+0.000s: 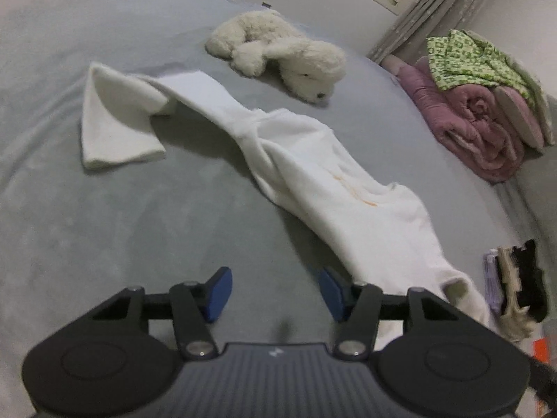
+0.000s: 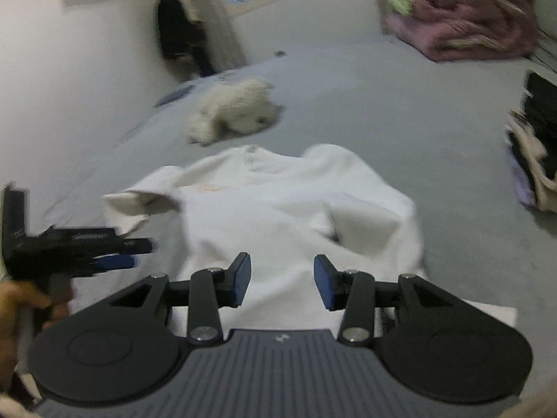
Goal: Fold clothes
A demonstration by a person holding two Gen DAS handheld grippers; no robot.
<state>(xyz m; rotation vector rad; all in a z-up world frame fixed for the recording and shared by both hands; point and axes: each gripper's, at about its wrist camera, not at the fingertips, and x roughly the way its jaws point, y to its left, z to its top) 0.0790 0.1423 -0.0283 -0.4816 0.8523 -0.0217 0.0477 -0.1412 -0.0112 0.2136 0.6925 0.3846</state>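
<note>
- The white top (image 2: 278, 209) lay spread on the grey bed (image 1: 104, 226), near the edge closest to you, neckline toward the far side where the soft toy (image 1: 278, 55) rested.
- Your left hand-held gripper (image 1: 275, 292) had its jaws wide apart with nothing between them, hovering beside the garment's near side; one long sleeve (image 1: 118, 118) stretched away toward the far left of the bed, doubled over on itself.
- Your right hand-held gripper (image 2: 282, 278) was just as wide apart and empty, over the lower body of the top.
- The right sleeve (image 2: 362, 223) seemed already laid across the chest; the long one looked the piece to bring in.
- To do that well, you needed to pinch the cuff through both layers, lift low, and lay it straight across without dragging the body.
- The fabric looked soft and likely to bunch, so smoothing outward was wise.
- The stack of clothes (image 1: 515, 285) at the right edge stayed well apart.
</note>
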